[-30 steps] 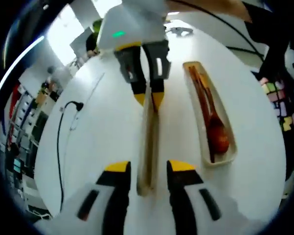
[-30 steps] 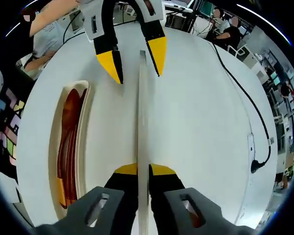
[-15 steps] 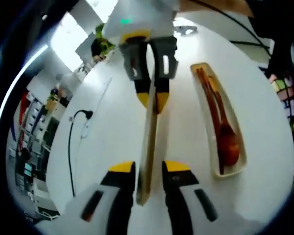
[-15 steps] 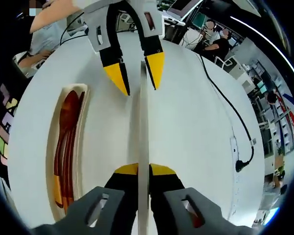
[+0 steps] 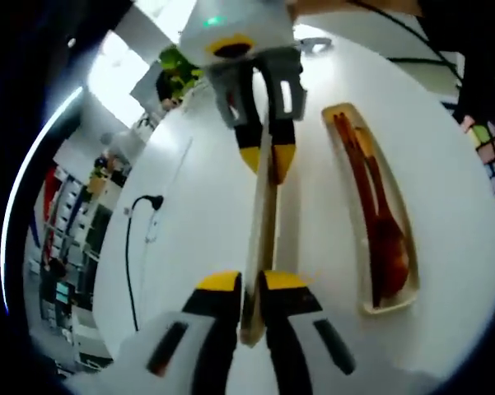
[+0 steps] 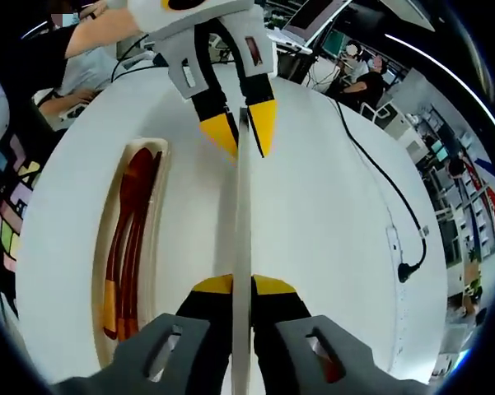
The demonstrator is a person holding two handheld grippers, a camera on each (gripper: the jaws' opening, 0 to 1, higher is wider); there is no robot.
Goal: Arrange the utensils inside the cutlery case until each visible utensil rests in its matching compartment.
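A long, narrow cream case lid [image 5: 262, 222] is held edge-up over the white table, one gripper at each end. My left gripper [image 5: 247, 285] is shut on its near end, and the right gripper [image 5: 263, 156] pinches the far end. From the other side, my right gripper [image 6: 240, 285] is shut on the lid [image 6: 242, 214] and the left gripper [image 6: 243, 132] grips the far tip. Beside the lid lies the cream case tray [image 5: 385, 307], holding a red-brown wooden spoon [image 5: 391, 247] and chopsticks [image 5: 354, 164]. The same tray [image 6: 146, 144] lies left of the lid in the right gripper view.
A black cable with a plug [image 5: 132, 239] runs across the white table [image 6: 329, 247] on the side away from the tray. Coloured floor tiles [image 6: 8, 214] show beyond the table edge. People sit at desks [image 6: 371, 62] in the background.
The left gripper's jaws, open around the lid's end a second ago, have shut on it. The lid now spans between both grippers, and both cameras have shifted slightly.
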